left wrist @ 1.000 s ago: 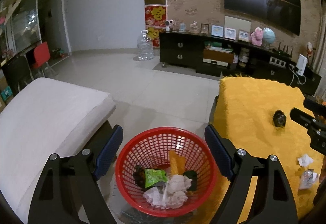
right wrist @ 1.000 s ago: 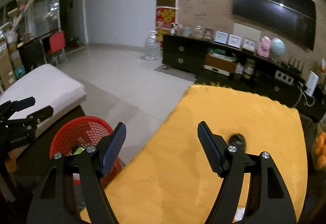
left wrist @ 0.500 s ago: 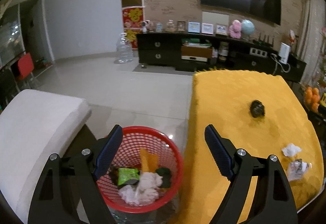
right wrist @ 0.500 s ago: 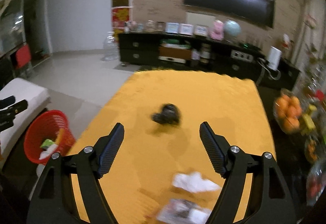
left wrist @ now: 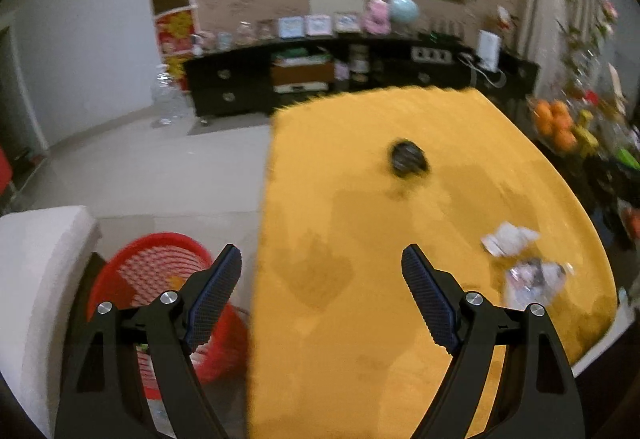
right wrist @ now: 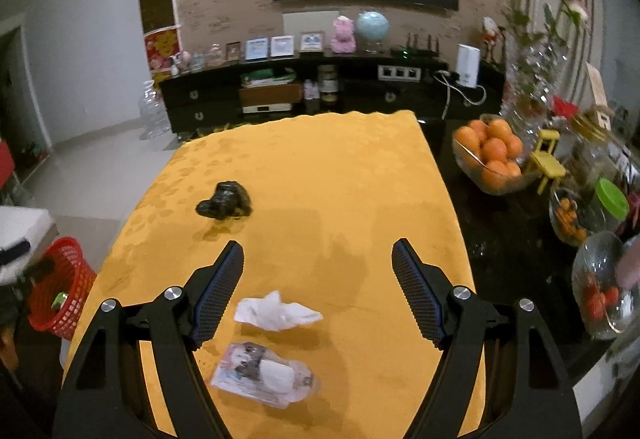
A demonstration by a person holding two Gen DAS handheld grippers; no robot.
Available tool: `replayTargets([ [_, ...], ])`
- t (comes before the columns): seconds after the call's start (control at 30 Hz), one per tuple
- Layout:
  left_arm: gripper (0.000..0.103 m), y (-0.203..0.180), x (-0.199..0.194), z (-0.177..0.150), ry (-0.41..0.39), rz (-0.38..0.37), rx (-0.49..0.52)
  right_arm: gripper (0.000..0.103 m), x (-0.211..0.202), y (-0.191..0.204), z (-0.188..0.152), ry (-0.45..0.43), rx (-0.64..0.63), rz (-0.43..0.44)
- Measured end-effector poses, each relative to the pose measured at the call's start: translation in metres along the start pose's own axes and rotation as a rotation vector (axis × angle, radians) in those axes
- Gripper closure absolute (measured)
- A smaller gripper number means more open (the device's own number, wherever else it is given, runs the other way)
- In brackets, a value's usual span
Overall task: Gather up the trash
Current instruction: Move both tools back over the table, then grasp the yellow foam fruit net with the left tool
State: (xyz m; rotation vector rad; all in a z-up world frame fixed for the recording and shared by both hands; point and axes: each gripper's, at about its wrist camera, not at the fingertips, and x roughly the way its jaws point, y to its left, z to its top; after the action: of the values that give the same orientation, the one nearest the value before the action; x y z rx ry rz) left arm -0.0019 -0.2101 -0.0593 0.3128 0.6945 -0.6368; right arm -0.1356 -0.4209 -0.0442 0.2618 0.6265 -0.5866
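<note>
Your left gripper [left wrist: 322, 265] and right gripper [right wrist: 318, 261] both stand released and empty. Both have swung off the red basket [left wrist: 160, 291] onto the yellow table [right wrist: 320, 175]. Three pieces remain there: white tissue [right wrist: 276, 311] and clear wrapper [right wrist: 264, 375] nearest you, black wad [right wrist: 224, 201] farther in. A second ago the basket filled your left view.

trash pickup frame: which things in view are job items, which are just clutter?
Job items:
- black crumpled wad
- white tissue
- clear plastic wrapper
- red basket, beside the table, already holding trash

Just lying about:
- bowl of oranges
- green-lidded jar
- globe
- yellow tablecloth
</note>
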Motion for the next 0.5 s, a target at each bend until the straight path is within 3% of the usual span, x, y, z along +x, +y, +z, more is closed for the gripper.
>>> replayTargets([
  [0.3, 0.024, -0.071, 0.026, -0.023, 0.085, -0.168, 0.16, 0.029, 0.012, -0.007, -0.005, 0.04, 0.03, 0.021],
  [0.5, 0.024, -0.095, 0.05, -0.037, 0.153, -0.231, 0.195, 0.029, 0.015, -0.016, -0.006, 0.06, 0.072, 0.044],
])
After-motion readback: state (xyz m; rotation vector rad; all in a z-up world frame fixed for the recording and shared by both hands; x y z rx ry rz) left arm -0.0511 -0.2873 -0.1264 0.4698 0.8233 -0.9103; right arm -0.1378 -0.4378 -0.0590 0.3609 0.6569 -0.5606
